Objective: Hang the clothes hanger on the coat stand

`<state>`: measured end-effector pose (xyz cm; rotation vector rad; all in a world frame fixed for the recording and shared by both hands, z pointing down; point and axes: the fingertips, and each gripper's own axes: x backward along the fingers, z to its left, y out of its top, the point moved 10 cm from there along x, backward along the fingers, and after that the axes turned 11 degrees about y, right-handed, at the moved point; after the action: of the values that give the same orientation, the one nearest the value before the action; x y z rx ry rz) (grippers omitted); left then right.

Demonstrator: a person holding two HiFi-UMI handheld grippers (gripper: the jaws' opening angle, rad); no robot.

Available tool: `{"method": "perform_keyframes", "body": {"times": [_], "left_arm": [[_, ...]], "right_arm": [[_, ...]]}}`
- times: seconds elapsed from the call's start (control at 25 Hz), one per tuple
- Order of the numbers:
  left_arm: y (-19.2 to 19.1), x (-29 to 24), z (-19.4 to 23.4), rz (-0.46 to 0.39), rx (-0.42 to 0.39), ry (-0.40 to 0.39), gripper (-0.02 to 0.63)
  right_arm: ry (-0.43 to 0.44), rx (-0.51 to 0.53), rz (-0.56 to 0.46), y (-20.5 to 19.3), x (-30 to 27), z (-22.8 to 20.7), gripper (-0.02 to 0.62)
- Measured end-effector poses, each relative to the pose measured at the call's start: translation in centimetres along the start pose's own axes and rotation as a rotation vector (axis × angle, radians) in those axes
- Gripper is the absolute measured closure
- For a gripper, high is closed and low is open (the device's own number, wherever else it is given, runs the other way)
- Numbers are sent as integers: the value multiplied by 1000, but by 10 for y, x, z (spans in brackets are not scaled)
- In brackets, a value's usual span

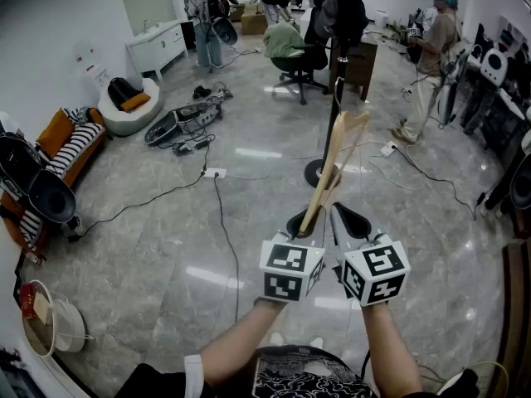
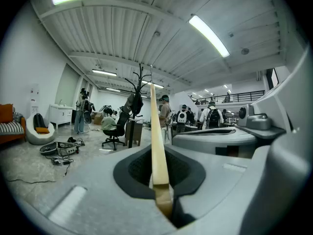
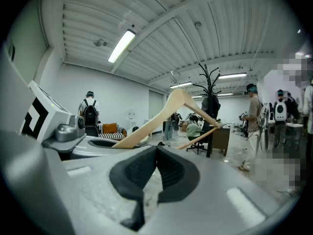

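Seen from above, standing on a grey marble floor in a busy workroom. Task barely begun, by the look of it: picked up but not yet hung.

Left of centre, the left gripper (image 1: 305,222), clamped tight on one end of a wooden hanger (image 1: 330,168). From there, slanting up and away towards the far room, well clear of the floor. Seen edge-on in the left gripper view as a thin pale strip rising from between the closed pads.

Just beyond the hanger's top end, the coat stand (image 1: 337,98): a dark pole on a round base, branching hooks at the top, dark clothing already draped there. Near in line of sight, yet apart; no contact with any hook. Left to do, judging from this: carrying the hanger over, lifting it to a free hook and letting go.

Right of that, the right gripper (image 1: 353,220), drawn shut at the tips with nothing held, beside the left one and not touching the hanger.

Holders, from the left edge inward:
- Lower left, a white tub (image 1: 70,328), something red and pale beside or in it; too small to name.
- Further up, a round white seat (image 1: 124,124) cradling a black bag and an orange cushion.
- Next, an open grey case (image 1: 162,131) on the floor, dark gear and cables in or beside it; cannot tell which.
- Far back, a cardboard box (image 1: 253,23), contents hidden.
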<state>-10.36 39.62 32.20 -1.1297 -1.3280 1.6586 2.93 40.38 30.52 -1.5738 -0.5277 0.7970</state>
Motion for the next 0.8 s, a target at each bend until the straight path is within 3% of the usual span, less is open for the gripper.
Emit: {"method": "perform_keyframes", "body": {"times": [0.44,0.8], "left_arm": [[-1,-17,37,14,16,-22,583],[6,-55,45,24,-11,-30,583]], "right_arm": [[-27,-21,18,3,-35,0,595],[-52,-30,-2,7,-53,-31,595]]}}
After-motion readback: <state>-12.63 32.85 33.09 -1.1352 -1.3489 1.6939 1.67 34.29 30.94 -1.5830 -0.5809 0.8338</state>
